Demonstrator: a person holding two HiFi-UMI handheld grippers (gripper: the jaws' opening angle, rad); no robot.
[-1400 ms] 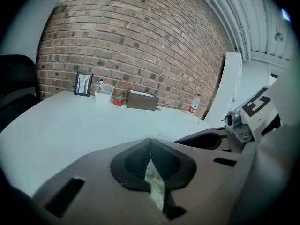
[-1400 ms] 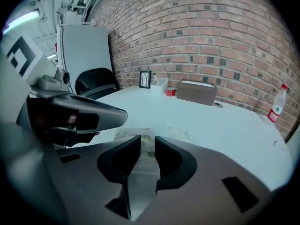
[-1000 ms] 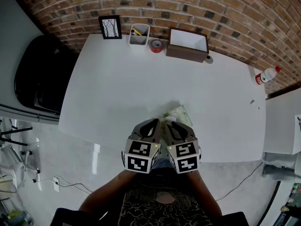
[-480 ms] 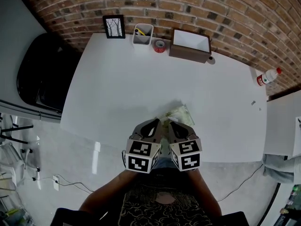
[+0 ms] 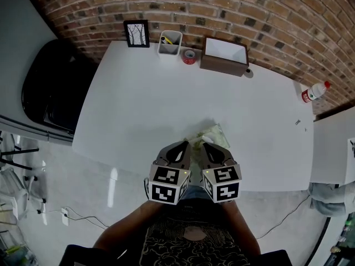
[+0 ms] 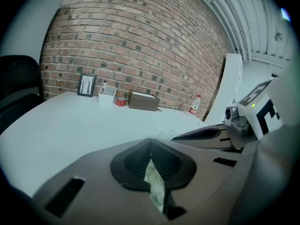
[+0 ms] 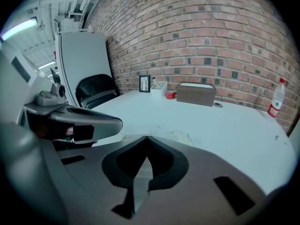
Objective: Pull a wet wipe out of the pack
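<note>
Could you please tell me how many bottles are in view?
1: a white bottle with a red cap stands by the table's far right corner, near the brick wall. Others may be hidden.

A picture frame (image 5: 137, 33), pen holder (image 5: 169, 43), tape roll (image 5: 188, 56) and box (image 5: 224, 56) are standing in a row along the worktop's (image 5: 166, 104) 12 o'clock edge, with a bottle (image 5: 314, 91) at 2 o'clock. The wipe pack (image 5: 211, 133) is lying at 6 o'clock, its near end sitting in the jaws of the left gripper (image 5: 186, 144) and right gripper (image 5: 201, 145), side by side.
</note>
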